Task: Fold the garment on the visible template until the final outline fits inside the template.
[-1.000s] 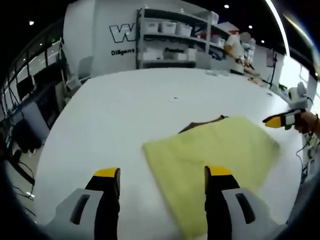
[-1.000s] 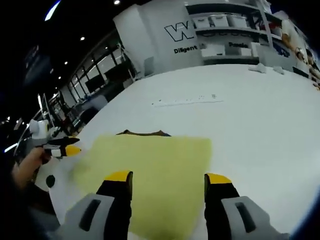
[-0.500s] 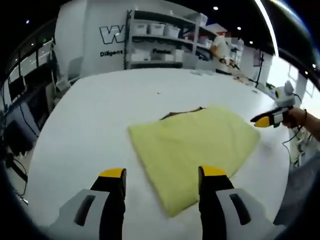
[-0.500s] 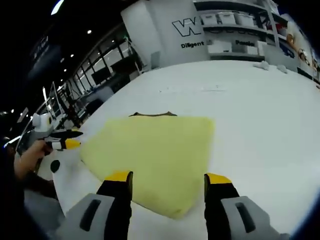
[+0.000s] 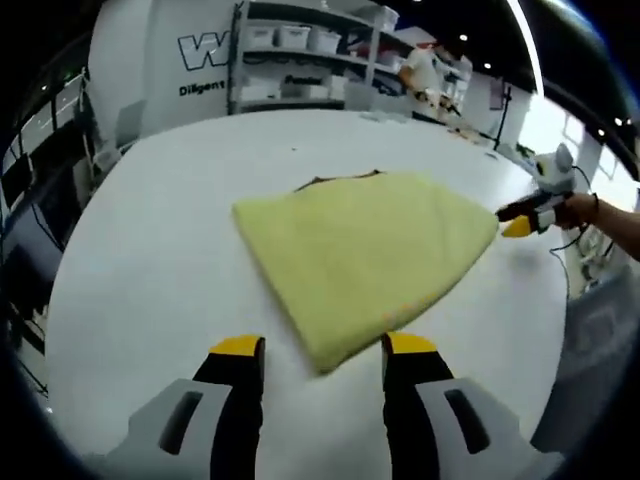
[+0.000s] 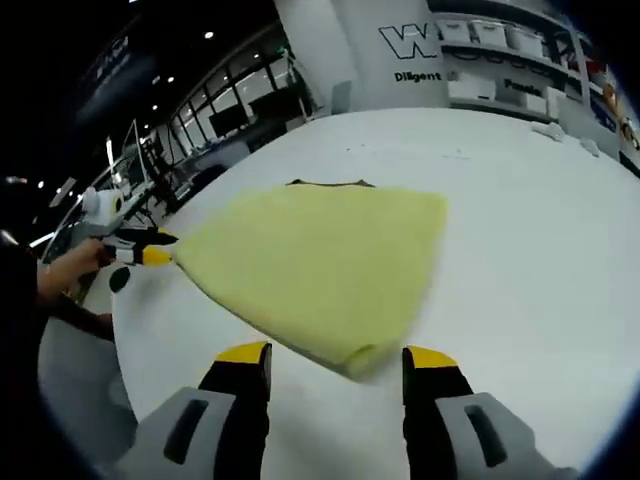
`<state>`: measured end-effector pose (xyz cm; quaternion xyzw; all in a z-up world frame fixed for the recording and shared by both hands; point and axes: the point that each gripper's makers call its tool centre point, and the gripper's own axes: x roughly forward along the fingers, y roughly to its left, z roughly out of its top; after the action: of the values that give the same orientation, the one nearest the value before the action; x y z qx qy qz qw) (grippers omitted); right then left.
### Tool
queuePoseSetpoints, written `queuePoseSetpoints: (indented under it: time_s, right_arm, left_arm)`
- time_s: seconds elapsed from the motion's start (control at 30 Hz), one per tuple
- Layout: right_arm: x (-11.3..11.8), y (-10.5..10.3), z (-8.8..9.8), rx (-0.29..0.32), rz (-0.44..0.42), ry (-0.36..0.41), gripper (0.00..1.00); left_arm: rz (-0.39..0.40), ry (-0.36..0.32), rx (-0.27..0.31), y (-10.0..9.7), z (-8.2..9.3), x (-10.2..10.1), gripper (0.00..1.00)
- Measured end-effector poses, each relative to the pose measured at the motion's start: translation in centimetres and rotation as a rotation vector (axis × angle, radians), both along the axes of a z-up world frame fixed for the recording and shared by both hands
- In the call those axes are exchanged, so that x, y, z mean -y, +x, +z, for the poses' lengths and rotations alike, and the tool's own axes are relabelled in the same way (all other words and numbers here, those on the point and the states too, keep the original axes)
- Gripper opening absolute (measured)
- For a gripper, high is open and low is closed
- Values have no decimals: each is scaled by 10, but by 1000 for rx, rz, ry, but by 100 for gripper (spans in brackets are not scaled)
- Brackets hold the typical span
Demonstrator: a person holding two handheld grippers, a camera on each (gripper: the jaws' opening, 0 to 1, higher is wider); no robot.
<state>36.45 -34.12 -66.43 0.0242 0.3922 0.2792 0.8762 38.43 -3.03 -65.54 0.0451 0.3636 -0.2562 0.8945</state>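
A: Since a second ago I've pulled both grippers back, so the yellow garment (image 5: 358,255) now lies ahead of my left gripper (image 5: 312,352) instead of between its jaws.

B: Looks folded. Count?

A: One garment, one brown template (image 5: 338,179) edge peeking behind, on the white table (image 5: 140,260). Right gripper (image 6: 336,358) and left both wide apart, holding nothing.

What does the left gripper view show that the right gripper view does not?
Left gripper view: the left hand-held gripper with open jaws below, the right hand-held gripper at the right side near a garment corner, a person in white by the far shelves. Right gripper view: the right one's open jaws below, the left one at the left side, dark windows. Both: the folded yellow garment on the white table, a brown template edge behind it.
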Motion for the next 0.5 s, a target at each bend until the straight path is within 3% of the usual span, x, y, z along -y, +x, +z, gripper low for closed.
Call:
queuePoseSetpoints:
  time_s: [0.13,0.5]
  right_arm:
    - [6,-4,-3,3,-4,-7,35]
    - [14,-1,0,50,-27,-24,15]
  left_arm:
    - [19,-16,-25,-3,-2,1,35]
    - [52,-49,-30,-3,-5,4,23]
